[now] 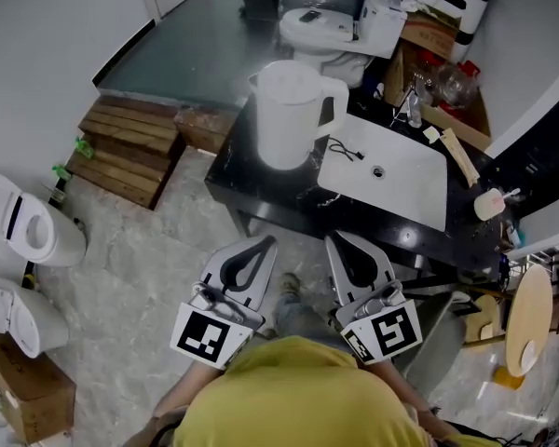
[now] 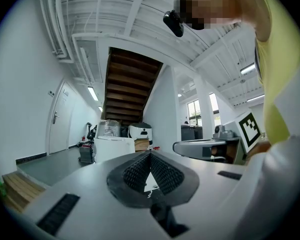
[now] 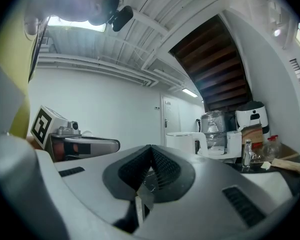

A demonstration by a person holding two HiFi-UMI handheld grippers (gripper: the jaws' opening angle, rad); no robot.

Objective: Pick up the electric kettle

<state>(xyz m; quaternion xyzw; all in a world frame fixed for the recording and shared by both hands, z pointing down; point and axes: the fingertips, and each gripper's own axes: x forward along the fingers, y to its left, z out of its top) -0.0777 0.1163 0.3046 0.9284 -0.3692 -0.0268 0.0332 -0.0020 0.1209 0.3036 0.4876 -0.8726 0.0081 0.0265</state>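
Fingers are pressed together and empty on the left gripper and the right gripper, short of the dark surface. The white electric kettle stands upright there beside the sink. It looks rigid, smooth and possibly water-heavy, and is best gripped at its handle.

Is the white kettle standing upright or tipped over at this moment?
Upright. The kettle stands on its base on the black counter, lid on top, handle toward the white sink.
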